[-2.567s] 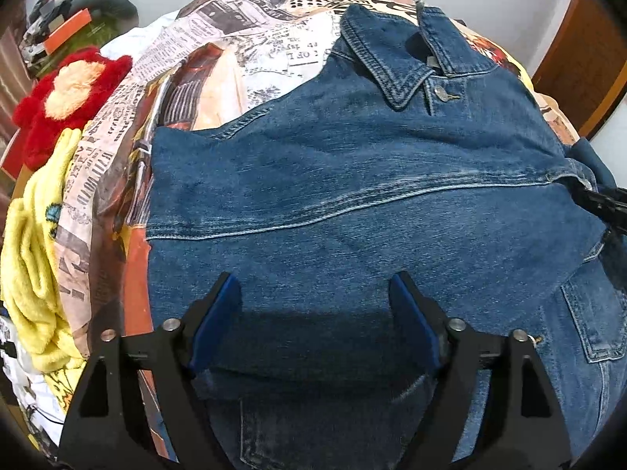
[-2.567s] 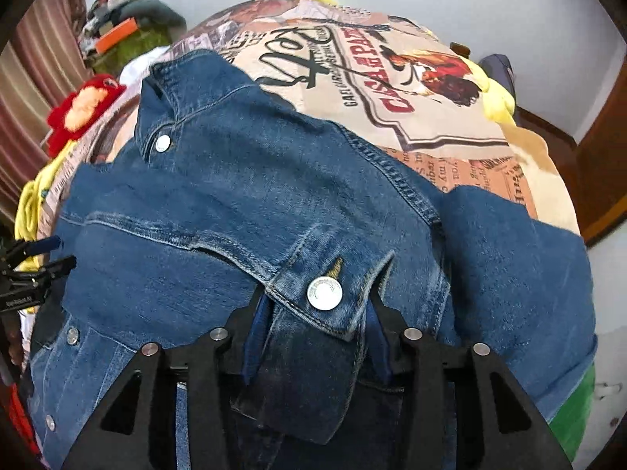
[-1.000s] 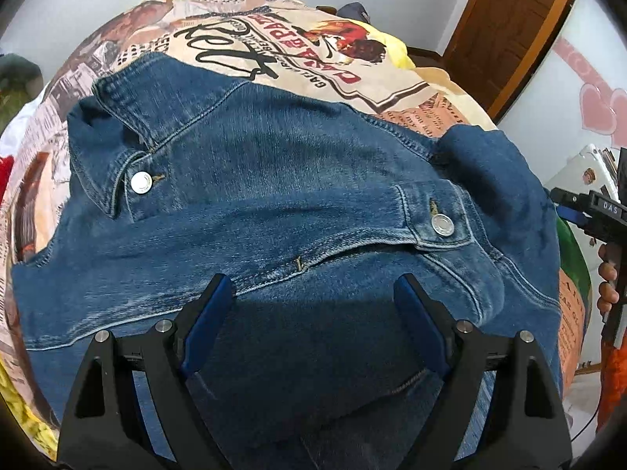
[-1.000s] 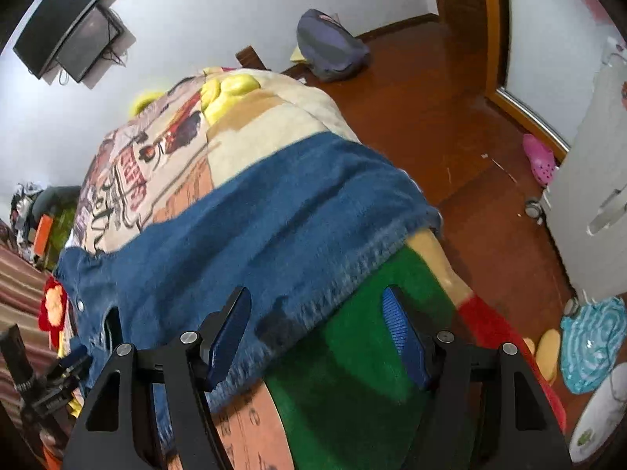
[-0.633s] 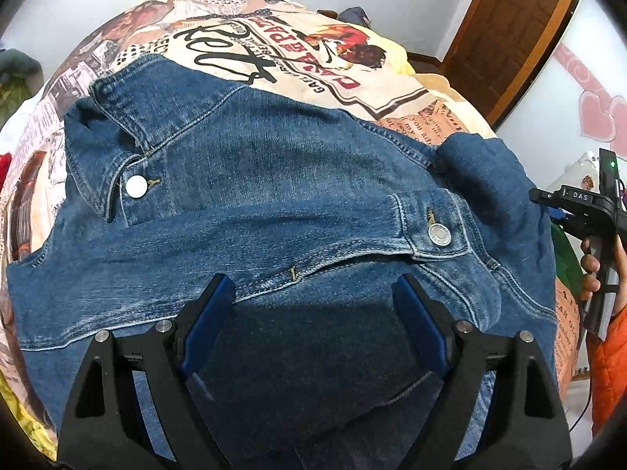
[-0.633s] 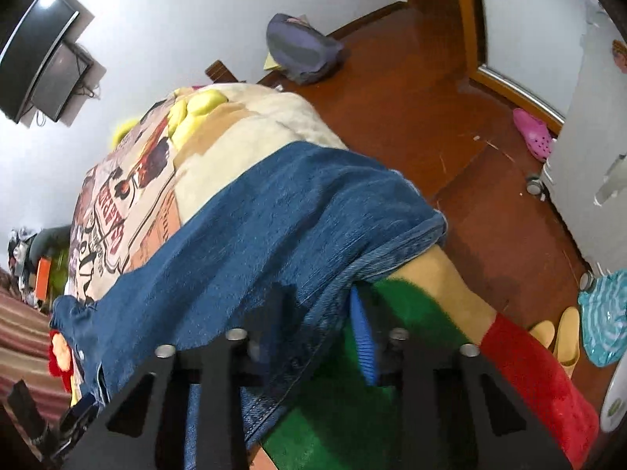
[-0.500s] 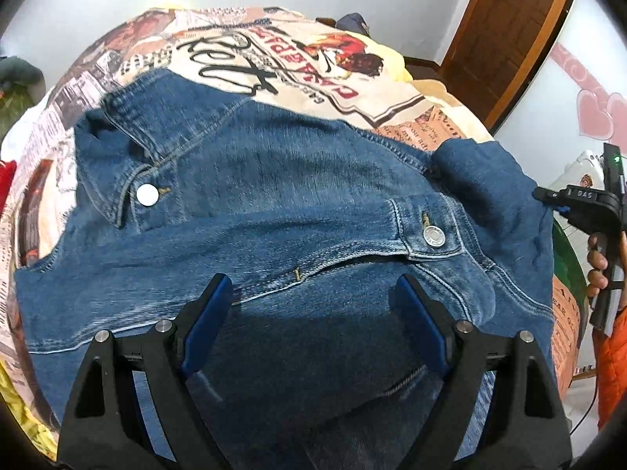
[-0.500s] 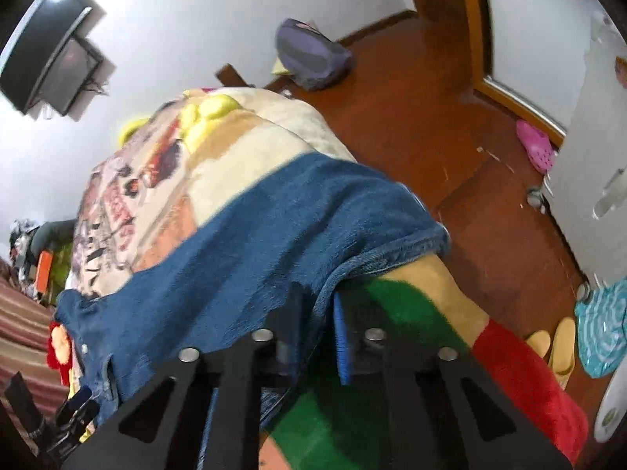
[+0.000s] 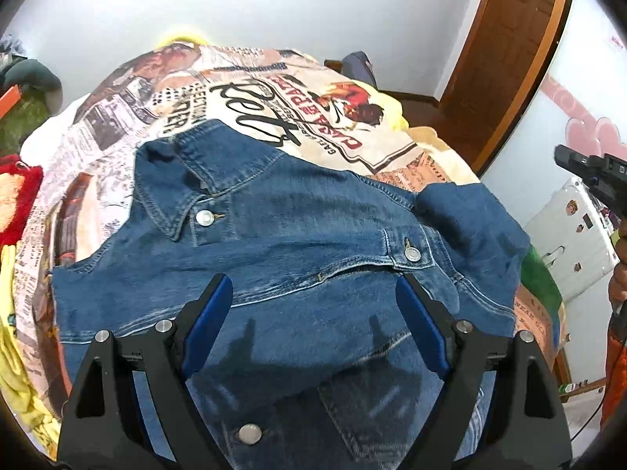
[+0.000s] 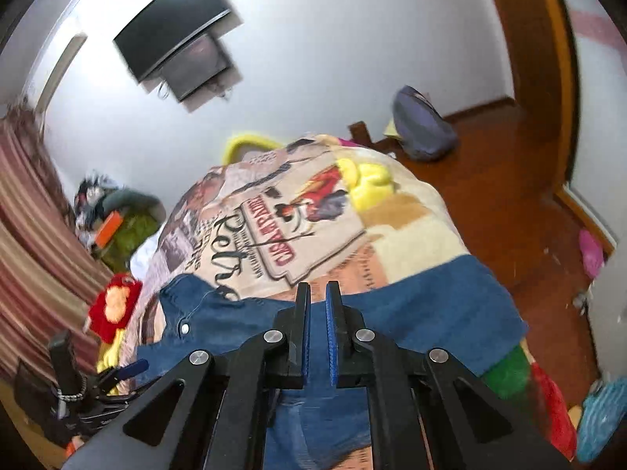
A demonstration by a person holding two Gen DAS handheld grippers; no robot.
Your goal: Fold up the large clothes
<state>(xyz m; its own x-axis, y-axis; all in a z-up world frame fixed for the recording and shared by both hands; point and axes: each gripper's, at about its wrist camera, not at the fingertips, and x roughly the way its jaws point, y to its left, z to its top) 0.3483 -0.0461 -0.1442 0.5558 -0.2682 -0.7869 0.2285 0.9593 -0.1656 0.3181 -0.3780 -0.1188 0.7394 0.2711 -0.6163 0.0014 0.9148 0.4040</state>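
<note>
A blue denim jacket (image 9: 298,243) lies spread on the printed bed blanket (image 9: 250,90), collar at the upper left, one sleeve folded across the chest with its cuff button showing. My left gripper (image 9: 313,313) is open and empty, hovering above the jacket's lower front. My right gripper (image 10: 317,329) is shut with the jaws nearly touching, raised above the jacket (image 10: 423,305); I cannot tell whether cloth is pinched between them. The right gripper's body shows at the right edge of the left wrist view (image 9: 588,172).
A red and yellow plush toy (image 10: 113,305) and yellow cloth (image 9: 15,352) lie at the bed's left side. A wall television (image 10: 176,35), a wooden door (image 9: 513,47), a grey bag (image 10: 423,125) on the wood floor, and a white suitcase (image 9: 568,235) surround the bed.
My right gripper closed at the jacket's sleeve edge, then lifted and tilted up toward the room. My left gripper stayed open and pulled back slightly above the jacket.
</note>
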